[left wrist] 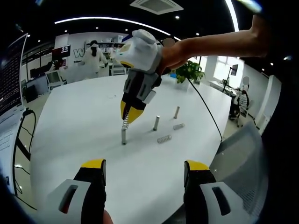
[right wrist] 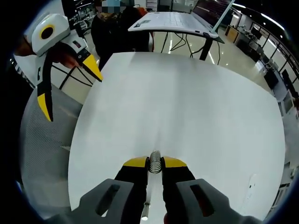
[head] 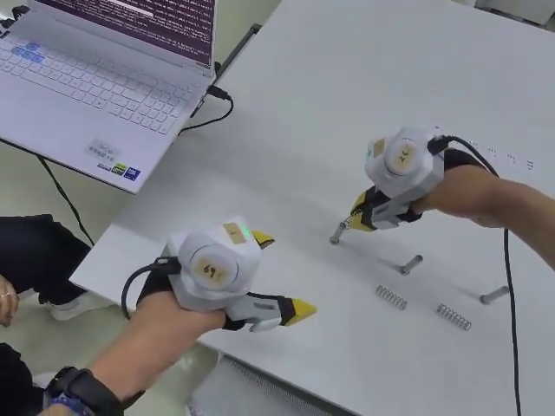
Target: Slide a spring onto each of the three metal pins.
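My right gripper (head: 354, 218) is shut on a small coil spring (right wrist: 155, 161) and holds it, tilted, just above the nearest metal pin (head: 336, 234), spring (left wrist: 125, 122) over pin (left wrist: 124, 136). Two more pins (head: 410, 264) (head: 494, 295) stand further right on the white table (head: 347, 104). Two loose springs (head: 391, 297) (head: 453, 317) lie beside them. My left gripper (head: 282, 274) hovers open and holds nothing near the table's front edge, its yellow-tipped fingers (left wrist: 93, 164) wide apart. From the right gripper view the left gripper (right wrist: 70, 88) appears at upper left, open.
An open laptop (head: 104, 78) sits at the back left with a black cable (head: 212, 108) running onto the table. The table's front edge (head: 156, 299) runs just under my left hand. A person (right wrist: 114, 28) stands beyond the table's far end.
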`<state>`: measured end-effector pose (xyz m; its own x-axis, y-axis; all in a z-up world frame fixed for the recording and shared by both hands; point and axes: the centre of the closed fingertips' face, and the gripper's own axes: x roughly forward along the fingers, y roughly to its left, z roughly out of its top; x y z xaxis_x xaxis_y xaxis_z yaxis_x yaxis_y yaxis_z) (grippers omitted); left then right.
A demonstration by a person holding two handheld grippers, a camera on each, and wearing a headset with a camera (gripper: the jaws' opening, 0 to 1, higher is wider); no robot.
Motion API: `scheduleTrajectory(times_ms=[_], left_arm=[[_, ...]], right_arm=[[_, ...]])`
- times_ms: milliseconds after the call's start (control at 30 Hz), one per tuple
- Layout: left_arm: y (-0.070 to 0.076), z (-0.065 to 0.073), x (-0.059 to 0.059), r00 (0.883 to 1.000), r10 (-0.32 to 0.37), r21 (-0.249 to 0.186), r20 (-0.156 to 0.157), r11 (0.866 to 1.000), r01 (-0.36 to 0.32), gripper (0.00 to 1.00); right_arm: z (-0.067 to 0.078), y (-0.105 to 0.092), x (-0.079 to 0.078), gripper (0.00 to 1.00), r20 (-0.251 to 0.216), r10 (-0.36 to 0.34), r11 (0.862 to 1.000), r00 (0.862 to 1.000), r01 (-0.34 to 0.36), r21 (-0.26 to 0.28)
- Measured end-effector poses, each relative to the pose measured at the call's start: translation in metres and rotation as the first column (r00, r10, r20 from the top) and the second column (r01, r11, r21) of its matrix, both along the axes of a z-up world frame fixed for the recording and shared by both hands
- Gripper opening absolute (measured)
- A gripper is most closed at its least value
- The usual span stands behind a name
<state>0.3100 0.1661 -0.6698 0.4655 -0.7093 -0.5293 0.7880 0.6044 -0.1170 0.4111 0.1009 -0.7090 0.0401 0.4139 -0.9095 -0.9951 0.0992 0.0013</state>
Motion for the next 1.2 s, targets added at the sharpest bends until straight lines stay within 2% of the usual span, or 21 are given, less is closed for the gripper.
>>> scheduleTrajectory(times_ms=[633,1200], left_arm=[[-0.002,-0.003,0.002,1.0,-0.001,-0.006,-0.014,1.0,0.001,0.63],[0.0,-0.005,0.0,1.0,0.007,-0.015,-0.021,1.0,-0.007,0.63]], right_arm=[[-0.004,0.005,0.001,0.09,-0.012,0.011,1.0,1.0,-0.011,0.002],[-0.01,0.008,0.002,0.09,-0.006,0.025,1.0,1.0,-0.025,-0.018]])
